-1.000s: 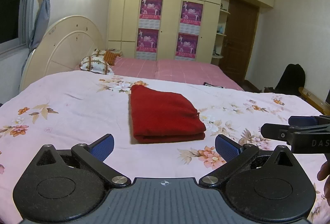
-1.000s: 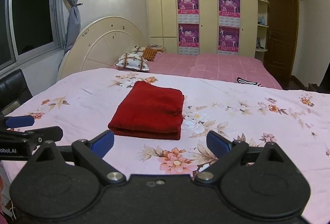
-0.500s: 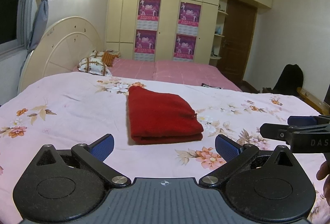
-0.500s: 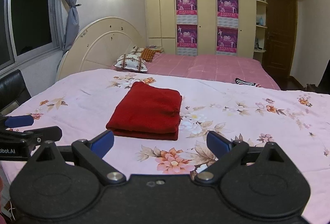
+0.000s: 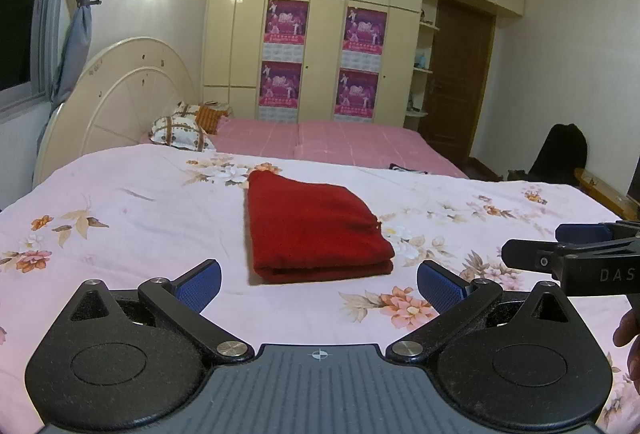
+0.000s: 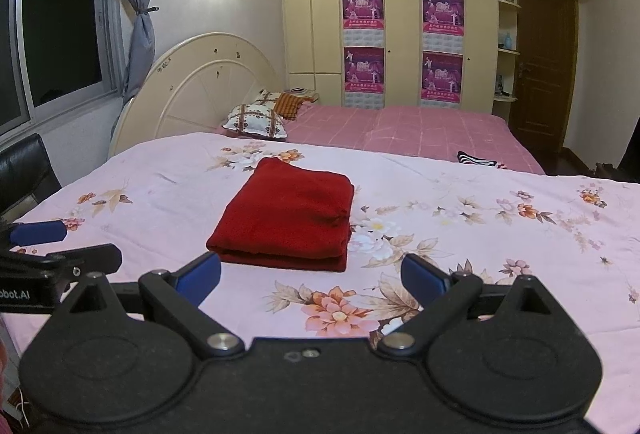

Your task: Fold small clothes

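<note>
On the floral bed (image 5: pixel 120 202) I see the red garment (image 5: pixel 316 230) folded flat, mid-bed; both my left claw (image 5: pixel 318 284) and right claw (image 6: pixel 312 274) gape wide, empty. Folding looks finished.

A patterned pillow (image 6: pixel 256 120) lies by the round headboard (image 6: pixel 200 82); perhaps calendars (image 6: pixel 363 44) hang on the wardrobe (image 6: pixel 400 14).

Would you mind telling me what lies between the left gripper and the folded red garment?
Only bare floral bedsheet: in the left wrist view nothing sits between the left gripper and the red garment.
</note>
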Available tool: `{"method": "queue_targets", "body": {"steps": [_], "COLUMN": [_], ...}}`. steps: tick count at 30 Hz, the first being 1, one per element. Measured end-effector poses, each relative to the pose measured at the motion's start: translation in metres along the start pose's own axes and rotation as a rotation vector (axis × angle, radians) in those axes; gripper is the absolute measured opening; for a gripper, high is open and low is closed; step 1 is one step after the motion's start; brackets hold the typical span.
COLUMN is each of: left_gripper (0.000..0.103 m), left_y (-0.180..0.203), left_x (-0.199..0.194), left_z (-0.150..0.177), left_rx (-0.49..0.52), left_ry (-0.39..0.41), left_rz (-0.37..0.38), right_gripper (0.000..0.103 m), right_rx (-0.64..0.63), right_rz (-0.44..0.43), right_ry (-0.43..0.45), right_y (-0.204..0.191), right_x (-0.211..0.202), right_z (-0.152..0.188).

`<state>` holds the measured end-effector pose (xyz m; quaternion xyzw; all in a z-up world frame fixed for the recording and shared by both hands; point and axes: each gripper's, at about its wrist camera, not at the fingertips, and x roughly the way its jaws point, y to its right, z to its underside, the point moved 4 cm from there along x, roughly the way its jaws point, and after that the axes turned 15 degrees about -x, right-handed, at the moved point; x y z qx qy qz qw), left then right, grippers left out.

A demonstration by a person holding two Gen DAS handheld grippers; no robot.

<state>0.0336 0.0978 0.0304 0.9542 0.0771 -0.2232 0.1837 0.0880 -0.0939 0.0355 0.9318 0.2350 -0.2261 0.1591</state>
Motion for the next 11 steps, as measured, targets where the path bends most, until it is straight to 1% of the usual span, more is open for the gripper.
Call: {"method": "queue_targets", "body": {"steps": [6,11], "left_gripper": [0.103,0.103], "left_y": [0.0022,0.0031], "left_x": [-0.0040,-0.0048], "left_z": [-0.0002,-0.0032], "left_rx": [0.045,0.033], "left_ry": [0.035,0.029], "left_rz": [0.015,0.015], "right_gripper": [0.096,0.096], "right_rx": [-0.001,-0.005], "right_rz": [-0.001,-0.006], "right_ry": [0.000,0.001], "right_y": [0.0000,0.0001], "right_x": [-0.0003,0.0003], "right_z": [-0.0002,-0.0003]}}
